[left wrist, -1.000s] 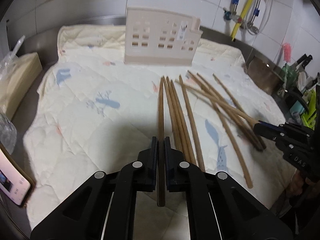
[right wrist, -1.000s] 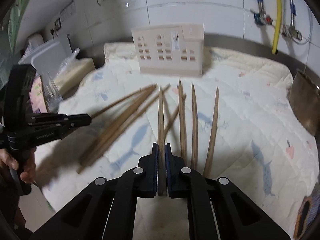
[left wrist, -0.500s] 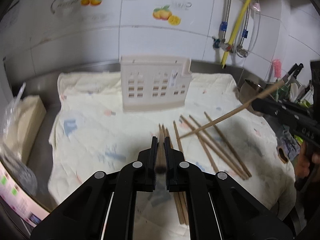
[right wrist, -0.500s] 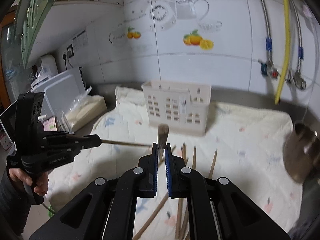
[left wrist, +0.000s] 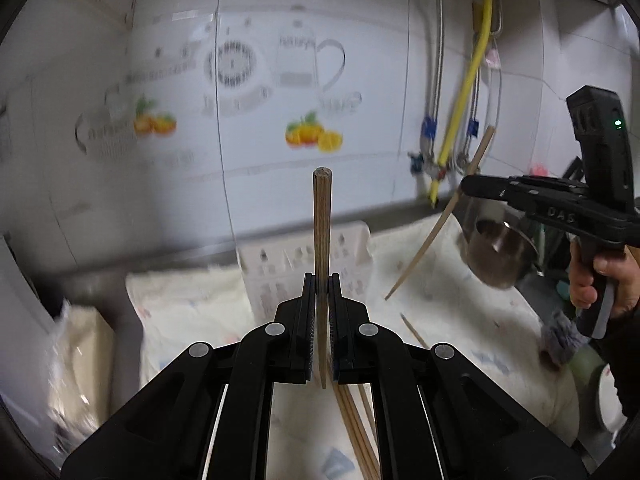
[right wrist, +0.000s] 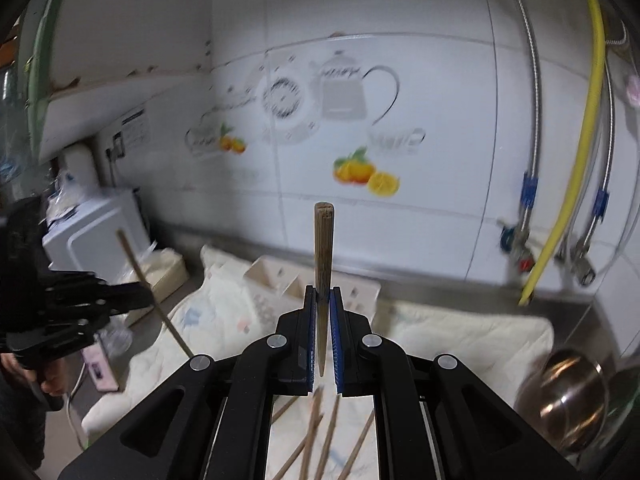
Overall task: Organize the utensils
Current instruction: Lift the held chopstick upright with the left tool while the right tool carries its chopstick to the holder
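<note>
My left gripper (left wrist: 322, 280) is shut on a wooden chopstick (left wrist: 322, 232) that stands upright, thick end up. My right gripper (right wrist: 323, 292) is shut on another wooden chopstick (right wrist: 323, 248), also upright. Both are raised above the quilted cloth, in front of the beige utensil holder (left wrist: 348, 248), which also shows in the right wrist view (right wrist: 276, 276). In the left wrist view the right gripper (left wrist: 468, 190) holds its chopstick (left wrist: 432, 232) tilted. In the right wrist view the left gripper (right wrist: 148, 300) holds its chopstick (right wrist: 156, 296) tilted. Several loose chopsticks (right wrist: 324, 436) lie on the cloth below.
A quilted cream cloth (right wrist: 460, 340) covers the counter. A steel bowl (right wrist: 572, 392) sits at the right edge. A yellow hose and steel pipes (right wrist: 576, 152) hang on the tiled wall. White containers (right wrist: 96, 240) and a phone (right wrist: 96, 368) are at the left.
Both grippers have lifted their chopsticks off the cloth and tipped them upright. The views have swung up from the cloth to the tiled wall.
</note>
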### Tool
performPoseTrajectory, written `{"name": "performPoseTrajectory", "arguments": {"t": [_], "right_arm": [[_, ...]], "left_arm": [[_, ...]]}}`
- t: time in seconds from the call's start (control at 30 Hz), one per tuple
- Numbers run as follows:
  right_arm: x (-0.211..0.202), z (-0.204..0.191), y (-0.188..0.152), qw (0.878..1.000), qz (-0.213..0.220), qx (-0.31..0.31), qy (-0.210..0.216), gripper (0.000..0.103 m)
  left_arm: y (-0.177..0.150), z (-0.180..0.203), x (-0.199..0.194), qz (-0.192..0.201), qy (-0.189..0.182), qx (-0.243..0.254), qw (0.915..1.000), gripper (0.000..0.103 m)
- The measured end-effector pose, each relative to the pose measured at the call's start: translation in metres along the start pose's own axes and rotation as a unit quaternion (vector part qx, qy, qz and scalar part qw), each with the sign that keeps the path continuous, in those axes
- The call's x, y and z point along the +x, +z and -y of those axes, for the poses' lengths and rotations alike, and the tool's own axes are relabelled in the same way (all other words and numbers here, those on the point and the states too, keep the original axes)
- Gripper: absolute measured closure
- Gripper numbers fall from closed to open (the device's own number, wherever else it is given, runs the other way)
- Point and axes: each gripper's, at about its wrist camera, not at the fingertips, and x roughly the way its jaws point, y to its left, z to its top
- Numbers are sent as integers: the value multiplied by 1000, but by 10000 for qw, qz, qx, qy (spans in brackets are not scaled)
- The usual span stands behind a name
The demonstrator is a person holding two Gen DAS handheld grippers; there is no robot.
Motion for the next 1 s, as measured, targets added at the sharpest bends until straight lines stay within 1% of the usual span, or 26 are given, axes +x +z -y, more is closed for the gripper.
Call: {"name": "performPoseTrajectory", "arguments": {"t": [0.13,0.23,0.33,0.47,0.6,0.63,0.67,0.7,0.73,0.87,1.0], "right_arm": [[12,8,22,9998,94,46,-168,96],[26,15,34,9995,135,123,-240,96],[45,20,42,9994,91,182,-291,96],[73,24,41,9991,-88,215,-342,96],[95,26,33,9988,-252,244,-349,96],[100,27,30,9987,-306,248,-334,96],[104,27,27,9986,-345,242,-335,96],[108,27,25,9985,-373,223,-339,96],[110,27,24,9985,-389,215,-333,96],[118,28,22,9980,-479,206,-364,96],[129,24,17,9968,-679,109,-396,96]], "left_arm": [[39,-9,1,324,140,19,9994,98],[63,-19,9,506,213,-29,9985,98],[79,-28,27,602,467,-21,9971,98],[82,-44,59,487,583,-225,9969,98],[73,-62,84,377,571,-528,9963,98],[71,-66,88,346,536,-636,9959,98],[70,-72,90,300,345,-814,9956,98],[71,-76,90,306,203,-928,9950,98],[72,-78,89,332,161,-970,9946,98],[84,-76,74,527,216,-819,9950,98],[98,-76,61,774,190,-833,9933,98]]}}
